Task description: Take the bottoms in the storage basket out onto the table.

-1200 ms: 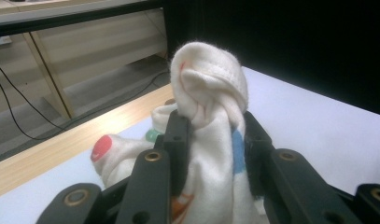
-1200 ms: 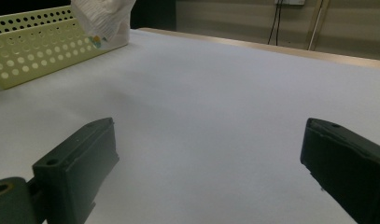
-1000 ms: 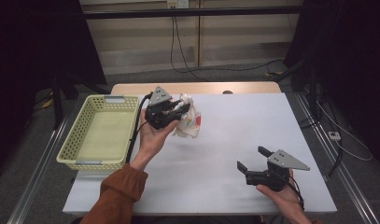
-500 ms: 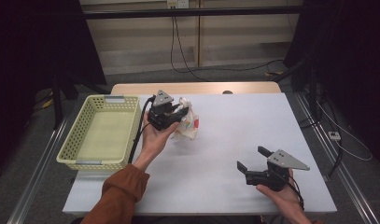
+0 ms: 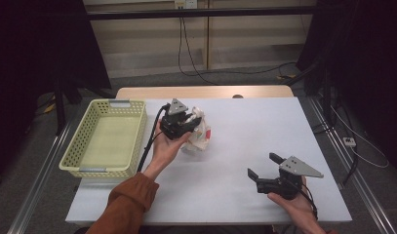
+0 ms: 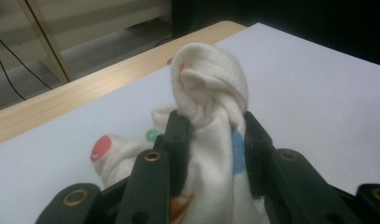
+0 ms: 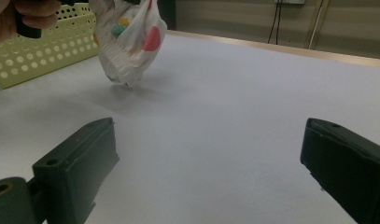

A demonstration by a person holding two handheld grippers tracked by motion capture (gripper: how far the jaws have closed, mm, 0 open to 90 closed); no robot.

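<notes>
High view: left gripper [image 5: 192, 118] held up over the white table [image 5: 264, 141], near its middle-left, clamped on a white cloth [image 5: 200, 139] with coloured dots. Cloth hanging down from the jaws, bunched, its lower end close to the table — touching or not, cannot tell from above. Yellow basket [image 5: 104, 139] just beside on the left, standing on the table's left part, apart from the cloth.

Left gripper view: both black jaws pressed against the cloth [image 6: 211, 121] from two sides, pinching it tight; a rolled knot of fabric standing above the fingertips [image 6: 178, 122], a red dot and a green one visible lower left.

Right gripper [image 5: 262, 168] seen from above near the table's front right corner, well apart from the cloth, held low in the right hand [image 5: 296, 204]. Jaws spread wide — nothing between them.

Right gripper view: bare table between the two jaws, and farther off the cloth [image 7: 129, 39] dangling, lowest fold just over the surface, with the basket [image 7: 47, 46] behind it.
</notes>
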